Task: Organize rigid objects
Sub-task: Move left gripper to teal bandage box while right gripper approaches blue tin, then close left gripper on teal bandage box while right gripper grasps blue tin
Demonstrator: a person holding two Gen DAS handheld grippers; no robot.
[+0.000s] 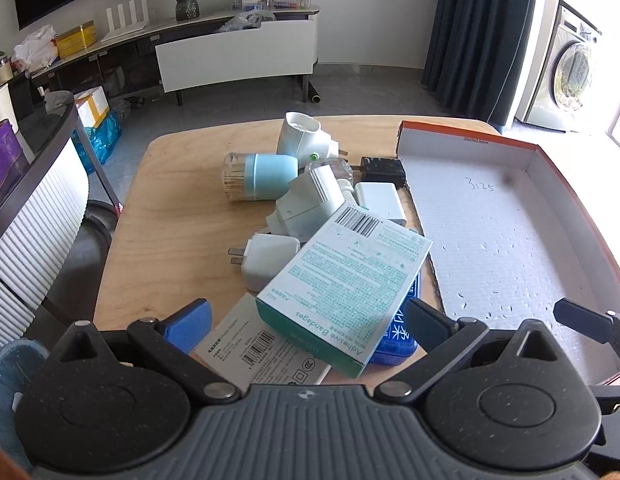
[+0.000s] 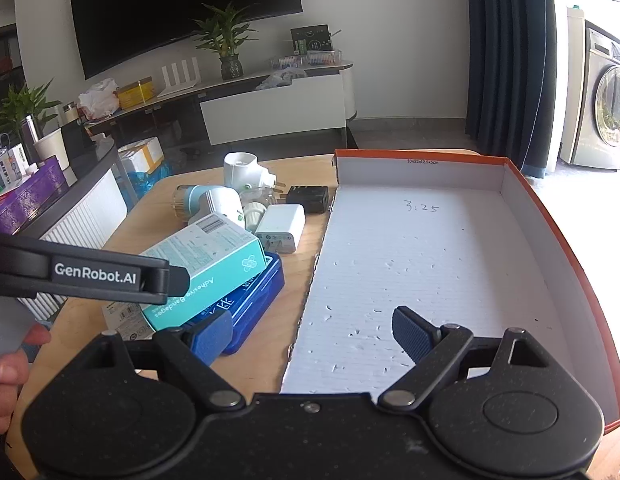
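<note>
A pile of small objects lies on the wooden table (image 1: 166, 208): a teal bandage box (image 1: 342, 284) on a blue case (image 1: 398, 336), a white adapter box (image 1: 266, 352), white plugs (image 1: 266, 260), a white charger (image 1: 380, 200), a black charger (image 1: 382, 170), a toothpick jar (image 1: 258, 176). An orange-rimmed shallow box (image 1: 490, 240) with a white floor lies to the right. My left gripper (image 1: 306, 326) is open, its fingers either side of the bandage box's near end. My right gripper (image 2: 310, 336) is open and empty above the orange-rimmed box's (image 2: 430, 260) near left edge, beside the blue case (image 2: 250, 296).
A white ribbed cabinet (image 1: 34, 216) stands left of the table. A TV bench (image 1: 230, 52) with a plant, a dark curtain (image 1: 478, 32) and a washing machine (image 1: 570, 72) stand beyond. The left gripper's arm (image 2: 90, 272) crosses the right wrist view.
</note>
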